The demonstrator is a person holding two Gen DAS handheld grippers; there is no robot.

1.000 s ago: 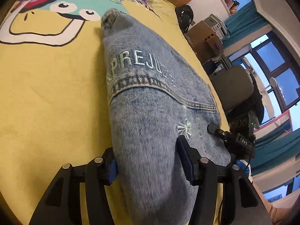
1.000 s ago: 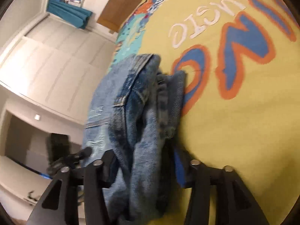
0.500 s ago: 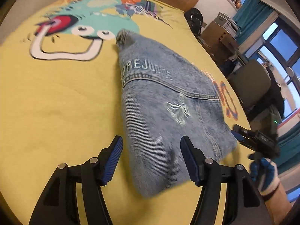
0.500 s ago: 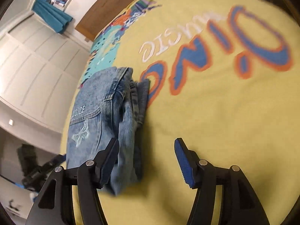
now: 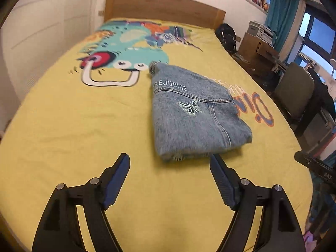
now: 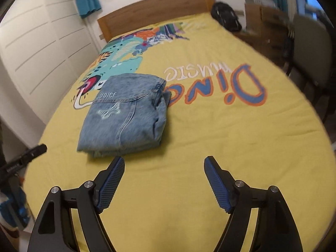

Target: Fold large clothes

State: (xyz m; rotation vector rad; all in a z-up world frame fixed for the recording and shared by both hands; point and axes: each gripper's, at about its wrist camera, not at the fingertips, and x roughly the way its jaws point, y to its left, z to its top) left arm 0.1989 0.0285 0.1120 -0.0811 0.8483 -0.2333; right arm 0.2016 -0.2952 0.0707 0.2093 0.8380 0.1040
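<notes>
One pair of folded jeans [image 5: 195,113] lies on the yellow bedspread [image 5: 73,130] near the middle of the bed, a compact denim bundle with a stitched butterfly and lettering on its top face and the stacked fold edges showing at its near end. Its long axis runs from near to far, toward the wooden headboard [image 5: 163,8]. The left gripper [image 5: 170,163] hangs short of the bundle's near edge with its jaws apart and nothing between them; they have just been opening, and the denim lies just beyond the fingertips, slightly right of the gap's centre in the left wrist view. The right gripper [image 6: 163,166] is likewise spread wide and empty, its jaws also having just opened, and in the right wrist view the jeans [image 6: 126,113] sit ahead and to the left of it, beyond its left finger. Neither gripper touches the cloth. Both appear about equally near the bundle, the left one more squarely in line with it. By the look of it the folding of this garment is finished, so any coming move would turn on reaching forward to that near edge or leaving the bundle alone. Count: one garment, two grippers, one bed. A dark backpack [image 5: 226,35] and a chair [image 5: 294,92] stand beside the bed on the right.
</notes>
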